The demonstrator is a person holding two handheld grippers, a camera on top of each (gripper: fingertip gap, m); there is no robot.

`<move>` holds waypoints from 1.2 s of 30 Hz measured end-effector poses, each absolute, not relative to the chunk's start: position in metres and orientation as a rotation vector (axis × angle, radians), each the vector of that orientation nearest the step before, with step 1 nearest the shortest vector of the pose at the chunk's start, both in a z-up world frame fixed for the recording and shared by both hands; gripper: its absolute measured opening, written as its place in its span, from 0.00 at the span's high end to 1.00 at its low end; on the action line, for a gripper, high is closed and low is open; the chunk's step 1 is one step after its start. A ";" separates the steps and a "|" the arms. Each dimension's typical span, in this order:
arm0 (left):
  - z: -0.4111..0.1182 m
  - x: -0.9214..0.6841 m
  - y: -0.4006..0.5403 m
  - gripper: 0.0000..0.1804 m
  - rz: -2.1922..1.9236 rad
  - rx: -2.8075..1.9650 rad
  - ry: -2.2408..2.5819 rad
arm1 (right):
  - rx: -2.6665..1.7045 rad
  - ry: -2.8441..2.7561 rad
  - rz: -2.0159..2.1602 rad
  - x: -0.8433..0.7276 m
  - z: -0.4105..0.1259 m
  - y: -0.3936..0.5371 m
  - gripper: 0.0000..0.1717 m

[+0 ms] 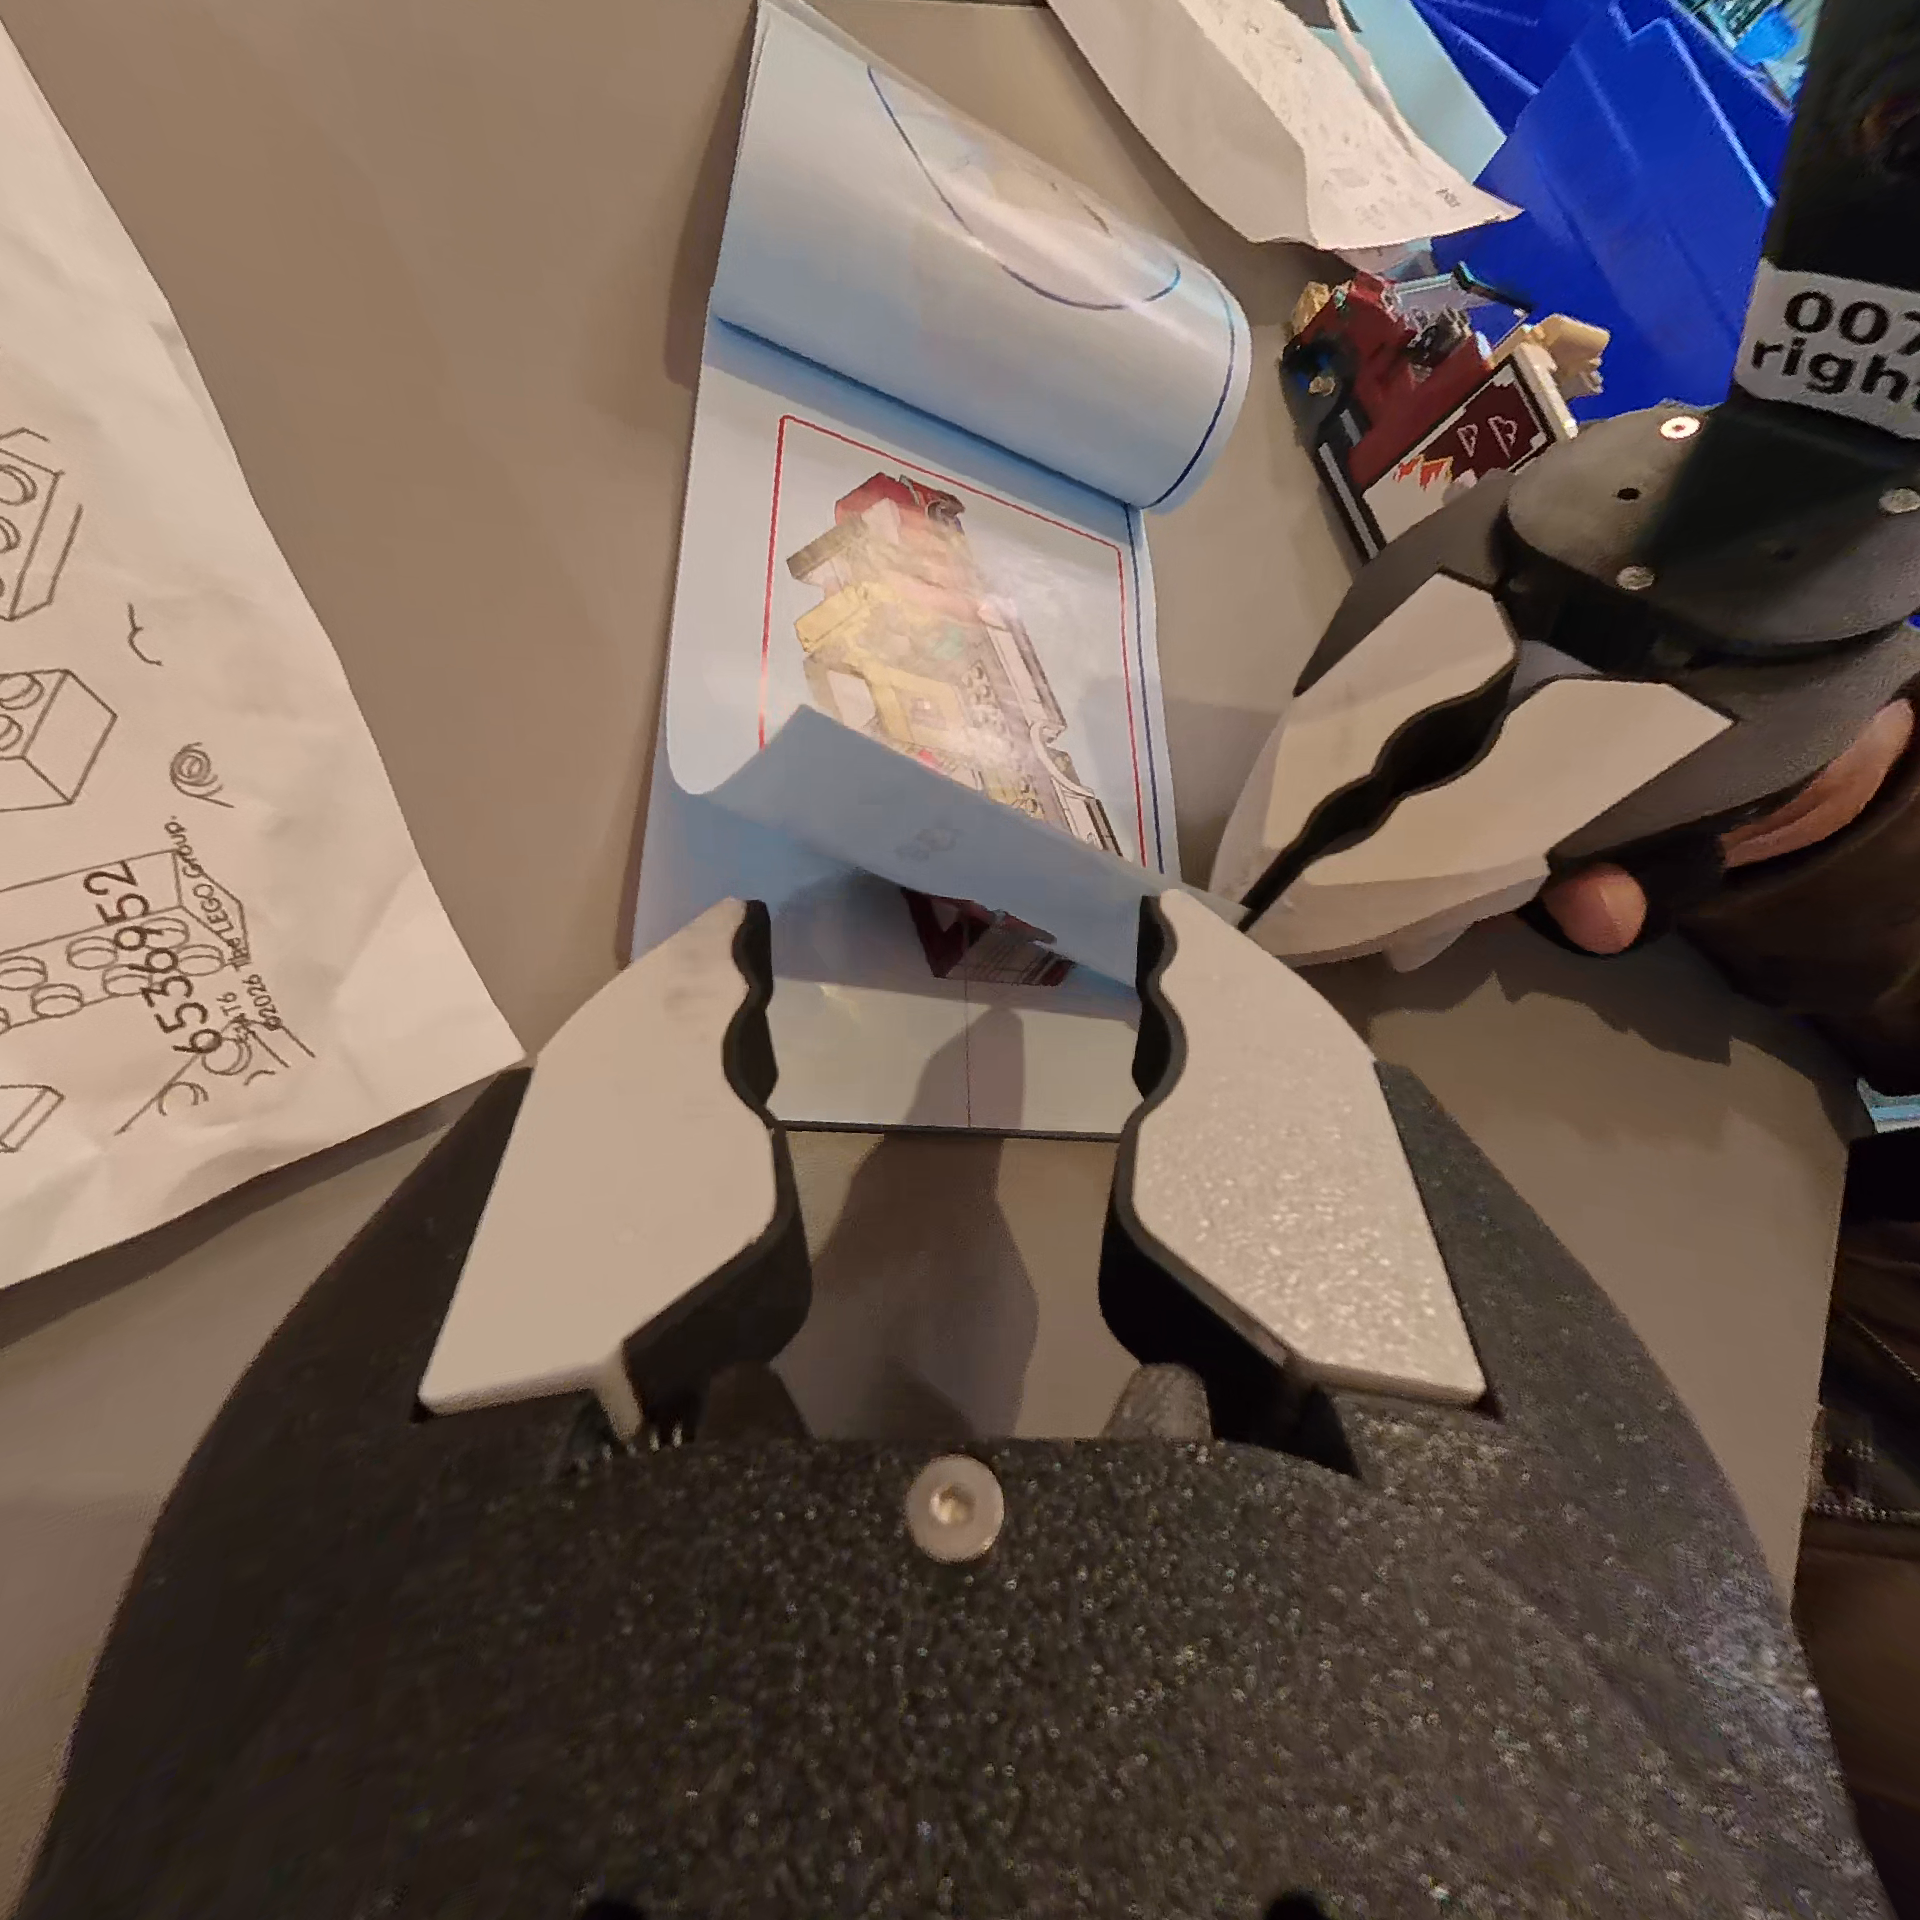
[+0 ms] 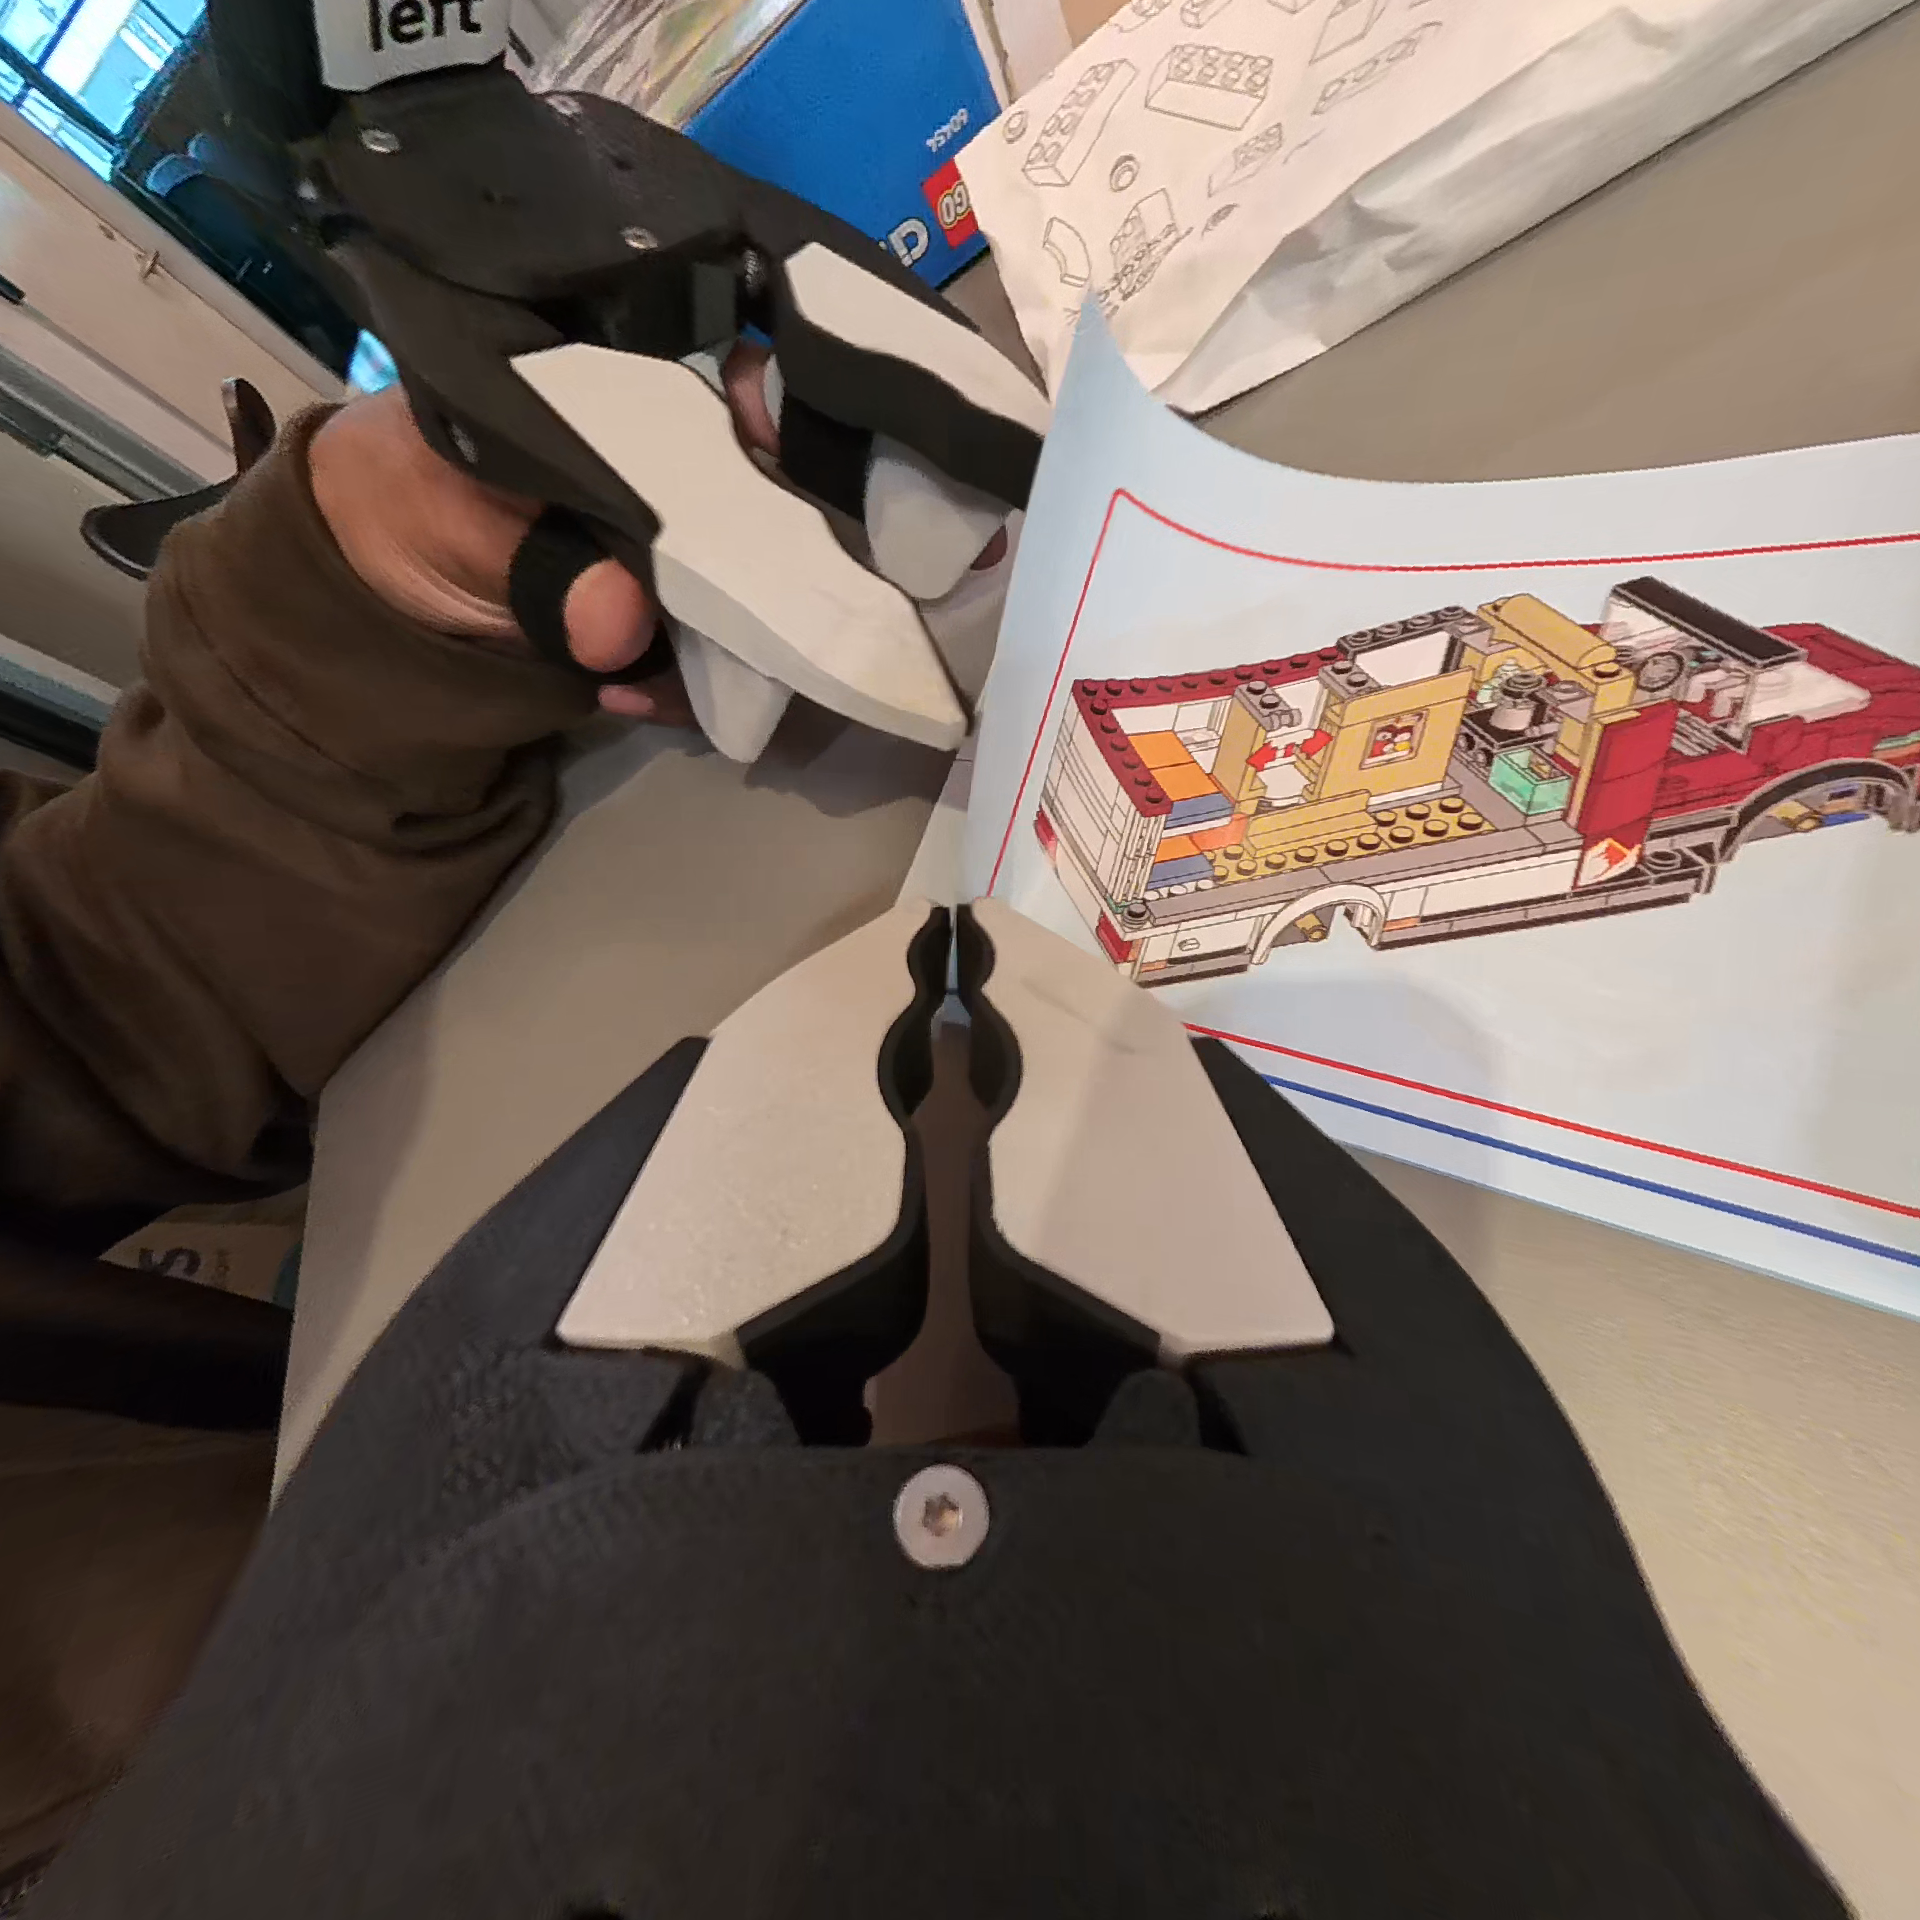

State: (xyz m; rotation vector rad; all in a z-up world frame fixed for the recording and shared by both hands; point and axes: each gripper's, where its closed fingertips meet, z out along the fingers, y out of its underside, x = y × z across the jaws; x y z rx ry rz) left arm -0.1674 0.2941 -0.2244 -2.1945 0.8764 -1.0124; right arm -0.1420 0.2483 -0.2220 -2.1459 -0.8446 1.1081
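Two hand-held grippers meet over an open instruction booklet [image 1: 914, 644] lying on a tan table [image 1: 416, 312]. The right gripper [image 2: 954, 914], held by a hand [image 1: 1621, 894] in a fingerless glove at the right, angles down and left; its fingertips are closed on the near right corner of a pale blue page [image 1: 935, 831], lifting it into a curl. The left gripper [image 1: 954, 935] points away along the booklet from the near edge, jaws spread wide and touching nothing, the lifted page just beyond its tips. A white printed paper bag [image 1: 156, 727] lies to the left, a partly built red toy vehicle [image 1: 1423, 416] far right
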 end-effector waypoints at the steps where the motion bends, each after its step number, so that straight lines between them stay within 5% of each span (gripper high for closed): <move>1: -0.226 -0.168 0.295 0.63 -0.997 -2.201 0.876 | -2.143 -0.851 1.117 -0.143 -0.222 0.247 0.99; 15: -0.235 -0.168 0.297 0.65 -0.907 -2.227 0.904 | -2.137 -0.836 1.167 -0.143 -0.214 0.244 1.00; 36: -0.209 -0.192 0.311 0.65 -0.851 -2.146 0.836 | -2.157 -0.718 0.621 -0.047 -0.157 0.307 1.00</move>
